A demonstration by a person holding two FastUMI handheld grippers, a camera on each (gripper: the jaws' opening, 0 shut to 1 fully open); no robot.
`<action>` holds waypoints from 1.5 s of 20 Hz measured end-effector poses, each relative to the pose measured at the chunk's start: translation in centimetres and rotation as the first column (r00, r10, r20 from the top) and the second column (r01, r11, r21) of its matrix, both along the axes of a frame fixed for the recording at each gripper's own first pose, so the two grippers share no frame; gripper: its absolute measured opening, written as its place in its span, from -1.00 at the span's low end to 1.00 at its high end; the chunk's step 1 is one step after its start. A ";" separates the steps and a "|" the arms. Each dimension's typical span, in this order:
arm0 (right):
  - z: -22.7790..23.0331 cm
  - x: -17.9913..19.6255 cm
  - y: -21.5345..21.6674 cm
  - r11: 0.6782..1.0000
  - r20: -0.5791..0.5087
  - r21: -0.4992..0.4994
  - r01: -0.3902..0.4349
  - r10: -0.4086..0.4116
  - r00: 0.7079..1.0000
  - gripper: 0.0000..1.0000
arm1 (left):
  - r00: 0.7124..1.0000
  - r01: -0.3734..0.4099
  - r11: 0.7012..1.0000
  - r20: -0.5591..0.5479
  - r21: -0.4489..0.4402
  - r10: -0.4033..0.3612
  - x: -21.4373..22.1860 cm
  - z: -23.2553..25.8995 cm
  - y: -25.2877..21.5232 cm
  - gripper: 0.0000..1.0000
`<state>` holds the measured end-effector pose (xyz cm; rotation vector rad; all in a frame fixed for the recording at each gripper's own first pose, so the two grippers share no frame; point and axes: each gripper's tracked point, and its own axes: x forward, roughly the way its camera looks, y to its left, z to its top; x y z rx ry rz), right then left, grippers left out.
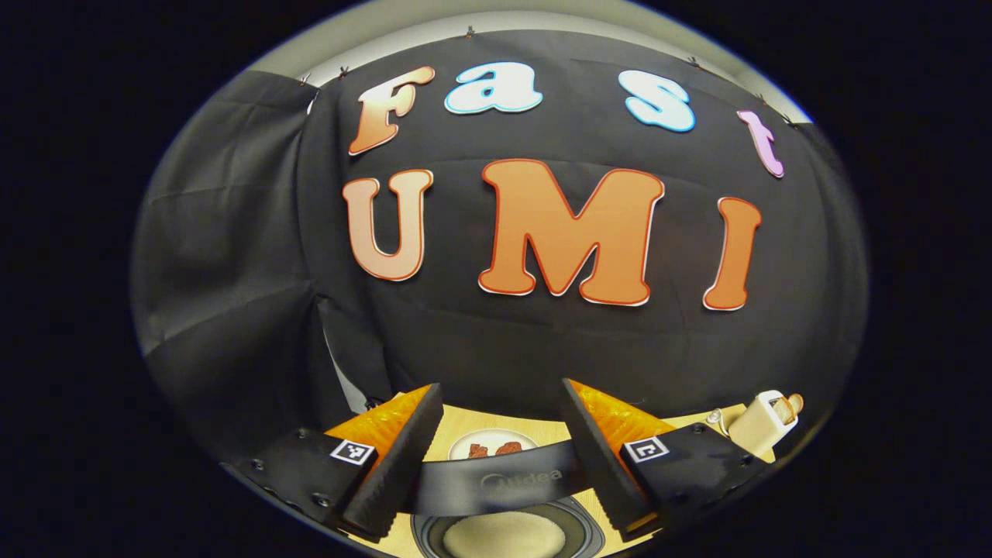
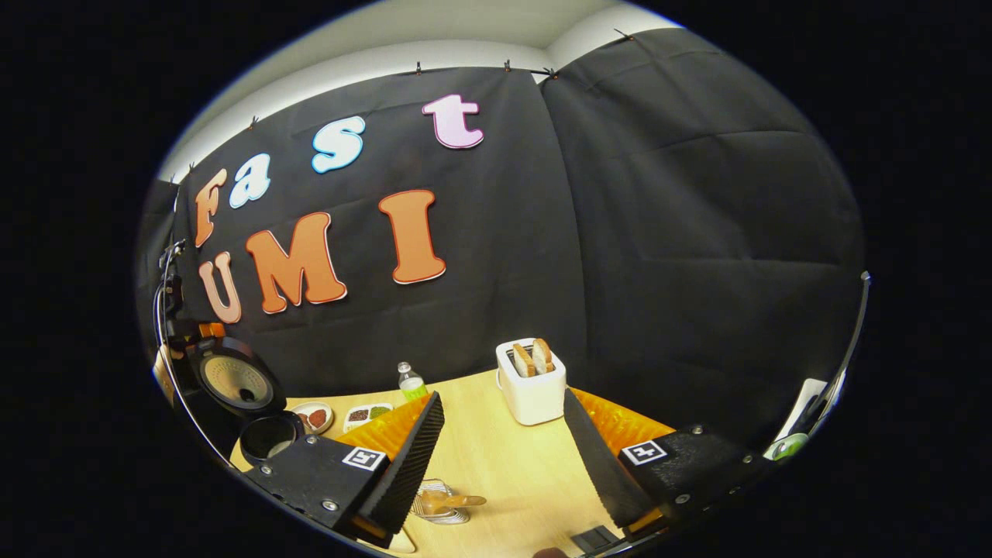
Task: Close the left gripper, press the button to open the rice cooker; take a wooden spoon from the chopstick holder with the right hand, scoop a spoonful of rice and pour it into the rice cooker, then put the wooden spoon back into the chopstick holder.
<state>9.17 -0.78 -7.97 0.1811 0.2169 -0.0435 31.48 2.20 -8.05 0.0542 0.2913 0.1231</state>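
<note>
Cooker (image 2: pixel 232 395) lid up; L gripper (image 1: pixel 496 453) wide above its pot, R gripper (image 2: pixel 500 453) wide, spoon (image 2: pixel 449 501) below, toaster (image 2: pixel 531 384) beyond.

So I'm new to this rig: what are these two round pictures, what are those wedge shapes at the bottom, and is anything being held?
Each picture comes from a fisheye camera riding on a handheld two-finger gripper that a person carries, one per hand. The wedges at the bottom are that gripper's own fingers. In the left gripper view, the left gripper hangs open above the rice cooker, whose lid is raised. In the right gripper view, the right gripper is also open and holds nothing. Below it on the wooden table sits a wire chopstick holder with the wooden spoon lying in it. Farther off stand a toaster with bread slices, a small bottle, two food dishes, and the open rice cooker at left.
</note>
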 end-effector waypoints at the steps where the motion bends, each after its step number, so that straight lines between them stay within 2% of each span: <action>1: 0.1 0.0 0.0 1.000 0.008 0.003 0.004 -0.004 1.000 1.00 | 1.000 0.003 1.000 -0.017 -0.007 -0.003 -0.8 -0.5 -0.4 1.00; 2: 0.5 0.2 -0.1 1.000 0.019 0.009 0.006 -0.006 1.000 0.90 | 1.000 0.007 1.000 -0.027 -0.016 -0.008 -1.6 -0.9 -0.7 0.96; 3: 0.7 0.1 0.1 1.000 0.023 0.023 0.002 -0.003 1.000 0.90 | 0.999 0.013 1.000 -0.042 -0.024 -0.014 -2.5 -1.5 -1.1 1.00; 4: 0.8 0.0 0.3 0.999 0.026 0.039 -0.006 0.005 1.000 1.00 | 0.998 0.021 0.999 -0.051 -0.028 -0.022 -3.6 -2.0 -1.5 1.00; 5: 1.0 -0.3 0.7 0.999 0.026 0.051 -0.016 0.015 1.000 0.90 | 0.998 0.024 1.000 -0.058 -0.020 -0.025 -4.7 -2.5 -1.9 0.97; 9: 0.3 -0.7 1.1 0.998 0.016 0.039 -0.049 0.048 0.999 0.89 | 0.996 0.055 0.996 -0.078 0.073 -0.049 -9.0 -5.6 -3.6 1.00; 10: 0.1 -0.6 1.1 0.998 0.013 0.032 -0.056 0.055 0.998 0.89 | 0.994 0.061 0.996 -0.095 0.068 -0.054 -10.0 -7.0 -4.1 0.96; 14: -0.2 -1.1 1.2 0.996 0.005 -0.018 -0.083 0.083 0.996 0.89 | 0.987 0.048 0.999 -0.154 -0.027 -0.051 -12.8 -11.6 -4.6 1.00; 16: -0.2 -1.4 1.1 0.994 0.002 -0.049 -0.093 0.093 0.996 0.89 | 0.987 0.037 0.998 -0.157 -0.049 -0.044 -13.7 -13.3 -4.6 1.00; 18: -0.2 -1.7 0.8 0.992 0.000 -0.074 -0.101 0.101 0.995 0.89 | 0.988 0.048 0.999 -0.148 -0.012 -0.049 -14.3 -14.2 -4.6 1.00; 19: -0.2 -1.8 0.7 0.991 -0.001 -0.080 -0.104 0.104 0.995 0.89 | 0.988 0.049 0.999 -0.148 -0.004 -0.049 -14.6 -14.8 -4.7 0.90; 20: -0.1 -2.0 0.6 0.991 -0.003 -0.083 -0.108 0.108 0.994 0.89 | 0.987 0.049 0.999 -0.153 -0.004 -0.049 -14.9 -15.4 -4.7 0.89; 21: -0.1 -2.1 0.5 0.990 -0.005 -0.084 -0.111 0.111 0.994 0.89 | 0.985 0.051 0.999 -0.166 0.002 -0.050 -15.1 -16.3 -4.7 0.90; 22: -0.2 -2.2 0.5 0.990 -0.006 -0.086 -0.115 0.115 0.993 0.89 | 0.981 0.053 0.998 -0.186 0.015 -0.049 -15.5 -17.3 -4.9 1.00; 23: -0.2 -2.4 0.5 0.989 -0.008 -0.089 -0.117 0.116 0.993 0.89 | 0.975 0.058 0.998 -0.216 0.038 -0.049 -15.9 -18.4 -5.0 0.90; 24: -0.4 -2.4 0.3 0.989 -0.009 -0.092 -0.118 0.117 0.993 0.89 | 0.969 0.057 0.997 -0.244 0.053 -0.042 -16.2 -19.4 -4.9 1.00; 25: -0.3 -2.5 0.1 0.989 -0.009 -0.095 -0.117 0.117 0.993 0.89 | 0.969 0.046 0.998 -0.243 0.051 -0.032 -16.8 -19.9 -5.1 0.90; 26: -0.4 -2.7 0.0 0.988 -0.009 -0.098 -0.118 0.117 0.993 0.89 | 0.982 0.046 0.997 -0.184 0.068 -0.032 -16.4 -18.9 -4.9 0.91; 30: -0.7 -3.5 -0.6 0.987 -0.022 -0.109 -0.117 0.116 0.993 0.90 | 0.986 0.053 0.995 -0.161 0.086 -0.039 -16.6 -20.0 -5.0 0.95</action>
